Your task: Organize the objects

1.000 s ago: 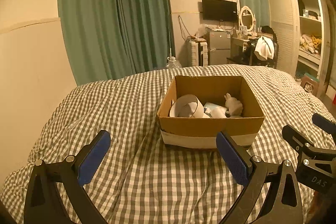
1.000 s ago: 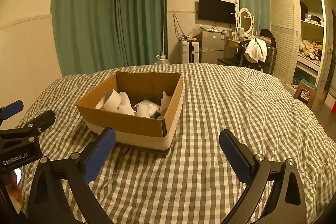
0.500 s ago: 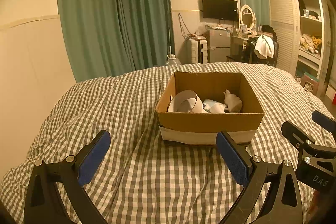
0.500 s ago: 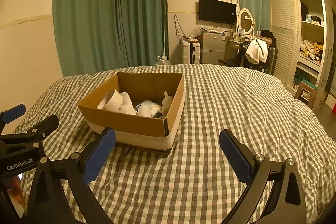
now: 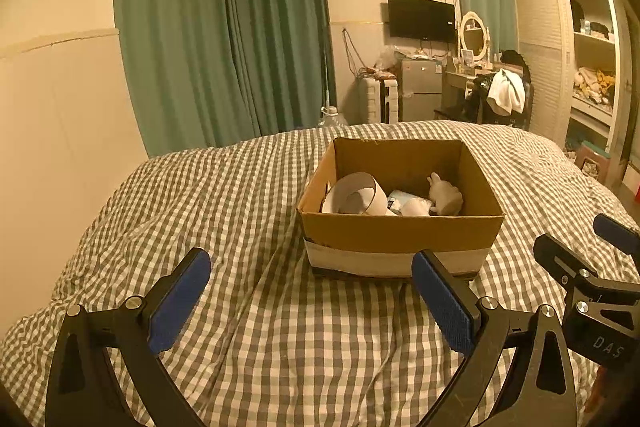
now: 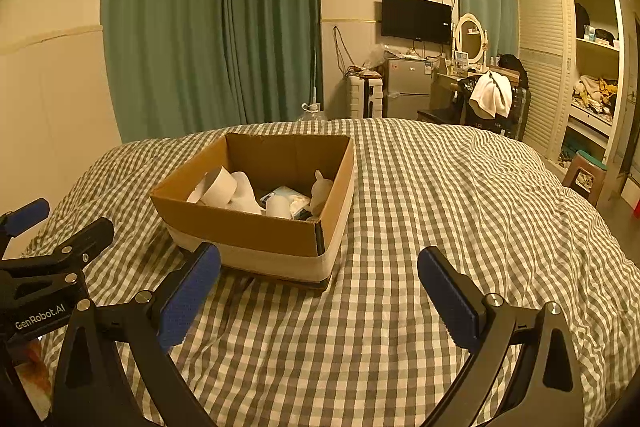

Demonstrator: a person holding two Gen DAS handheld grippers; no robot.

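Observation:
An open cardboard box [image 5: 400, 233] sits on the checked bed; it also shows in the right wrist view [image 6: 248, 227]. Inside lie a white paper roll [image 5: 356, 193], a small white figurine [image 5: 446, 195], a white cup [image 5: 414, 207] and a pale packet [image 6: 286, 195]. My left gripper [image 5: 312, 301] is open and empty, held in front of the box. My right gripper [image 6: 320, 293] is open and empty, in front of the box's right corner. Each gripper shows at the edge of the other's view.
The grey-and-white checked bedcover [image 6: 460, 211] spreads all around the box. Behind the bed are green curtains [image 5: 224, 27], a small fridge [image 5: 420, 89], a chair with a white cloth [image 5: 506, 95] and open shelves [image 6: 592, 75] at the right.
Both grippers have drawn back slightly and risen a little, so the box sits a bit farther and lower. Both stay open and empty. The box has not moved.

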